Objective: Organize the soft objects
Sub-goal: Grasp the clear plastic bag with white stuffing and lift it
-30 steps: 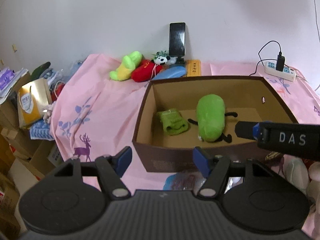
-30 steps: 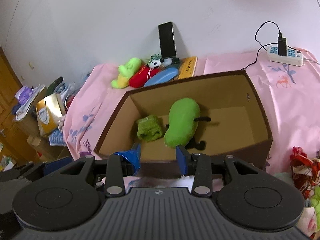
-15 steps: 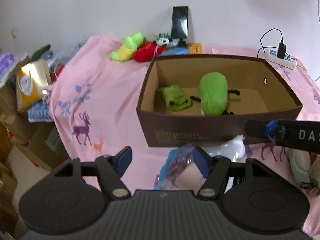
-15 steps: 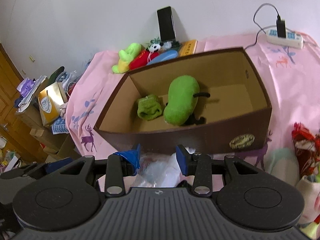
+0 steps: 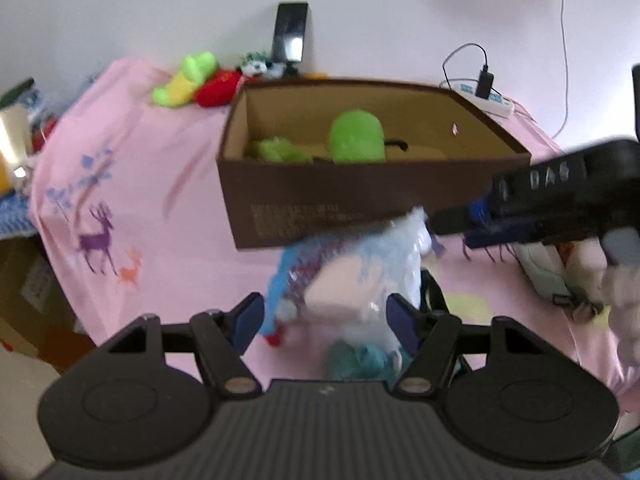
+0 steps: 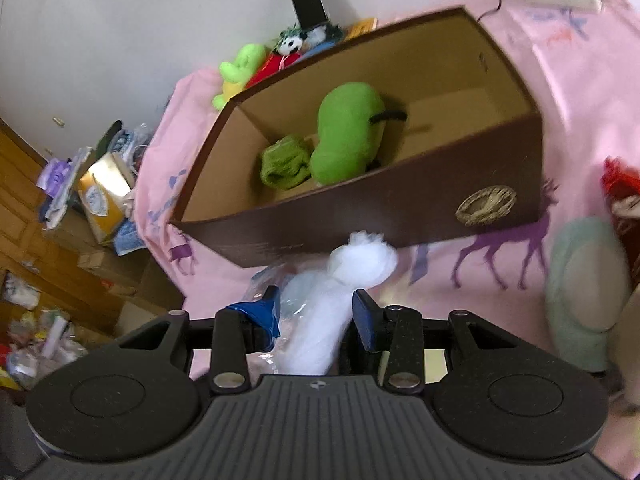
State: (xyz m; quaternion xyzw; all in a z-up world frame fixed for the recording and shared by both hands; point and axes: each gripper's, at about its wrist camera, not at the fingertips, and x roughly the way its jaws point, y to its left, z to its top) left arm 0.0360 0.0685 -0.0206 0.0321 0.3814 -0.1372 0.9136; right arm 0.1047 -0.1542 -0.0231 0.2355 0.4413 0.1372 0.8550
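Left cam: my left gripper (image 5: 324, 318) is wide open, empty, w/ the bagged toy (image 5: 352, 280) lying just in front of the box (image 5: 360, 208), long axis running toward it.

Right cam: right gripper (image 6: 316, 314) is half open, straddling the toy's white end (image 6: 320, 320). Can't tell if the pads touch, but it's nearer.

brown box (image 6: 400, 208), green plush (image 6: 348, 132), pink deer-print cloth (image 5: 120, 184)

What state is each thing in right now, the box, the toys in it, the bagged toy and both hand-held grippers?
Cardboard box: open-topped, upright on the pink cloth.
Large green plush: lying inside the box.
Small green plush: inside the box, beside the large one.
Bagged plush toy: lying on the cloth in front of the box.
Left hand-held gripper: open, bag between its fingers.
Right hand-held gripper: jaws apart around the white end of the bagged toy; contact unclear.
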